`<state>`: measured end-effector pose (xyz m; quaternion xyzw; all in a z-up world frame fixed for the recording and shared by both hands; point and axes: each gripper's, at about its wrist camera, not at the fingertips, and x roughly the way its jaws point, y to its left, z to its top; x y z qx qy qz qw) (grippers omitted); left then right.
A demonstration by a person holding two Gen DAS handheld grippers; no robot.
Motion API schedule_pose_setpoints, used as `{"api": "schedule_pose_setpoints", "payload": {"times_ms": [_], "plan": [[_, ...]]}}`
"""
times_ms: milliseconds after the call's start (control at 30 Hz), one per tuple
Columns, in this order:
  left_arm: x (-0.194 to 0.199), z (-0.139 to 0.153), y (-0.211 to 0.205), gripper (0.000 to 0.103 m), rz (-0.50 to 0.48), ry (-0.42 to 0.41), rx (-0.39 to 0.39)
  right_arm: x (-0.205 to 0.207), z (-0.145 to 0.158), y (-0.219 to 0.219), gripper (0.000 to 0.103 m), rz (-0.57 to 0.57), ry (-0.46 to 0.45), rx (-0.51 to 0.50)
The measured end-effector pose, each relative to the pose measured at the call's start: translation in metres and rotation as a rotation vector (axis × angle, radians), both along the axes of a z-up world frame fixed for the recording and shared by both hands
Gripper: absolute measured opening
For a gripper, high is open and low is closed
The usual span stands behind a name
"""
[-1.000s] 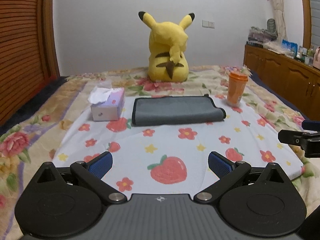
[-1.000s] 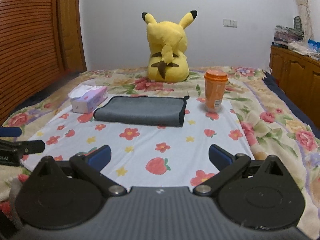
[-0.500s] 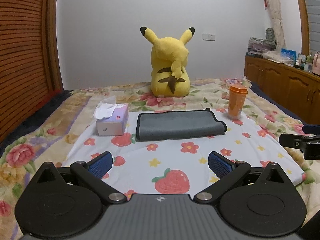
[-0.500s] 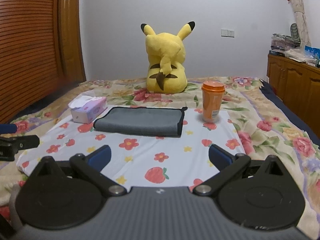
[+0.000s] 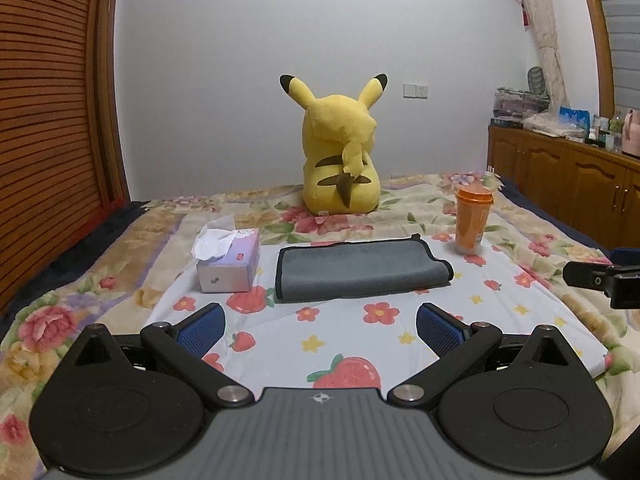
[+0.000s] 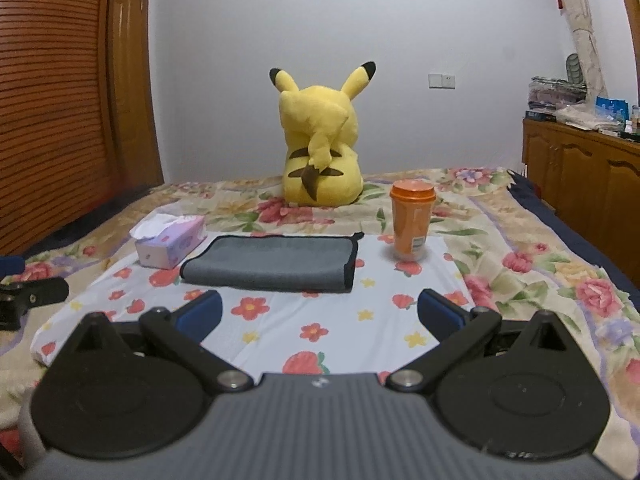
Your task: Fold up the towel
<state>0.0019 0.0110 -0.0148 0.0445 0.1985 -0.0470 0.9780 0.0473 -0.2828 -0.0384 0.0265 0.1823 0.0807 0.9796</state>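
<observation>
Both claws are held level and low over the bed, the left claw (image 5: 320,326) and right claw (image 6: 319,312) spread wide, nothing grasped. The folded grey towel (image 5: 360,270) is seen lying flat ahead of both (well apart from the fingers).

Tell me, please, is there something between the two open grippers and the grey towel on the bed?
Nothing visible. Only bare printed sheet lies between the left gripper, the right gripper and the towel. The tissue box and orange cup stand beside it.
</observation>
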Motion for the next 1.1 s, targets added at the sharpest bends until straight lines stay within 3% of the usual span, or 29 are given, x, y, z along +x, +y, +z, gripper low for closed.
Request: {"api": "schedule_pose_setpoints", "payload": {"times_ms": [433, 1100], "plan": [[-0.0042, 0.0035, -0.0009, 0.103, 0.003, -0.032, 0.013, -0.005, 0.0035, -0.0033, 0.103, -0.017, -0.05, 0.013], [-0.0038, 0.0048, 0.0009, 0.103, 0.005, -0.033, 0.01, -0.0056, 0.0034, -0.0027, 0.103, -0.015, -0.051, 0.007]]}}
